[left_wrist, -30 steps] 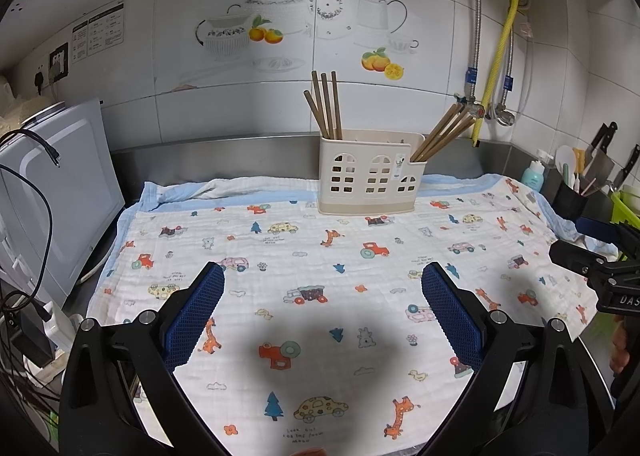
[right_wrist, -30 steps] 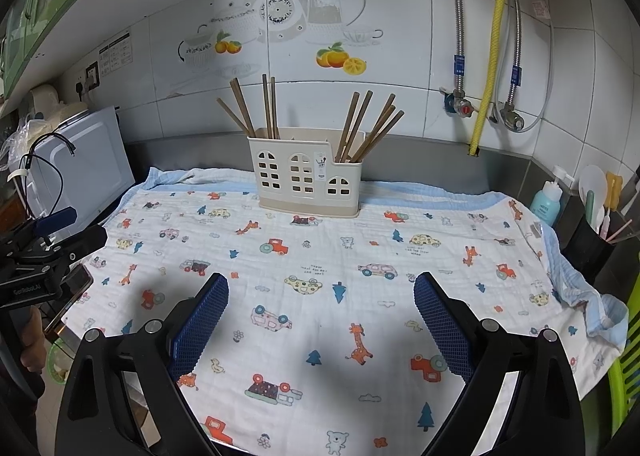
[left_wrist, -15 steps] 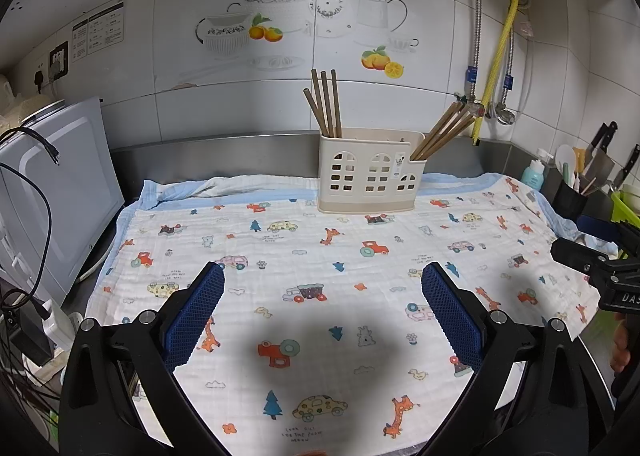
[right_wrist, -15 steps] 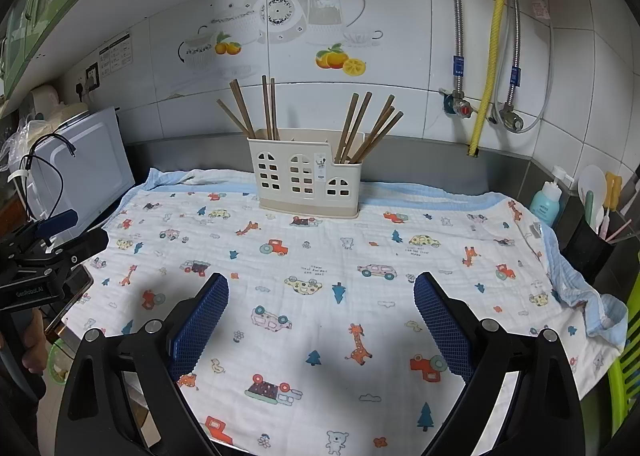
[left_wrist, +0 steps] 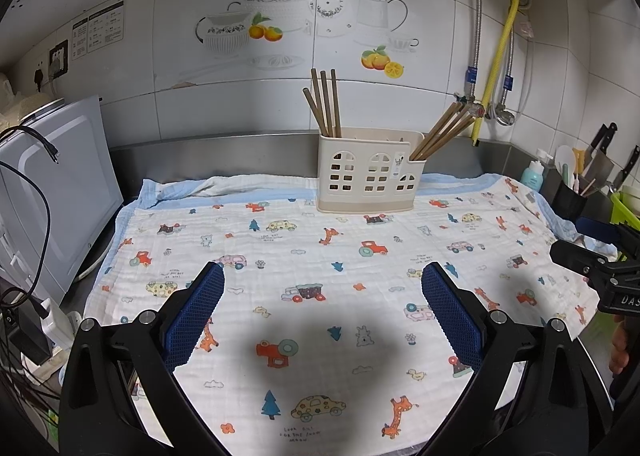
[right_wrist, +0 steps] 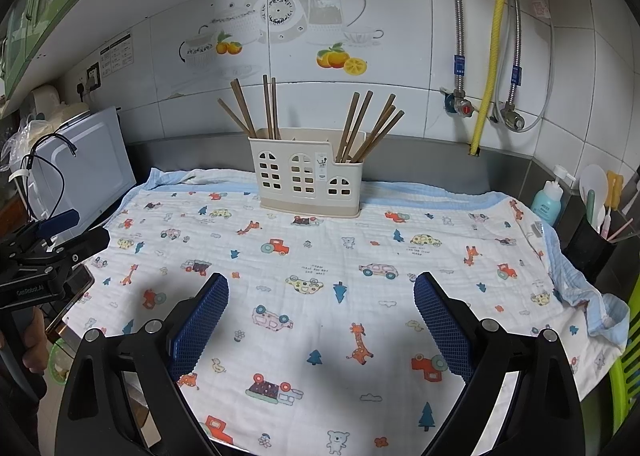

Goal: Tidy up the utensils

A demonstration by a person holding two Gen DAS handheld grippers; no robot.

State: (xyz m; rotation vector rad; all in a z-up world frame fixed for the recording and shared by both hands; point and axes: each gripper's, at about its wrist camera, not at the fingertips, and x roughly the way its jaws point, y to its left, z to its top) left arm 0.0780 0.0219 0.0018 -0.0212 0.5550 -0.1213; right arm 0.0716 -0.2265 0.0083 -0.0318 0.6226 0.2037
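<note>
Both grippers are hovering low over the near part of the table [left_wrist: 132, 159], each with its blue pads spread wide and nothing between them. The left gripper [left_wrist: 322, 312] is facing the cream utensil holder [left_wrist: 368, 171] from the left, and the right gripper [right_wrist: 320, 314] is facing it from the right; each is showing at the edge of the other's view.

The holder is standing upright at the far edge of the cartoon-print cloth [left_wrist: 304, 256], close against the steel backsplash. One bunch of chopsticks [left_wrist: 324, 103] is standing nearly straight in its left compartment, and a second bunch [left_wrist: 440, 131] is leaning out to the right from the lower right compartment. No loose utensil is lying on the cloth, so the sorting looks finished, or not yet begun. Keeping the pads apart and well back from the holder is probably leaving either hand ready to reach in.

Compared with a second ago, almost nothing is changing: holder, chopsticks and cloth are sitting as before, and both grippers are staying open and nearly motionless.
</note>
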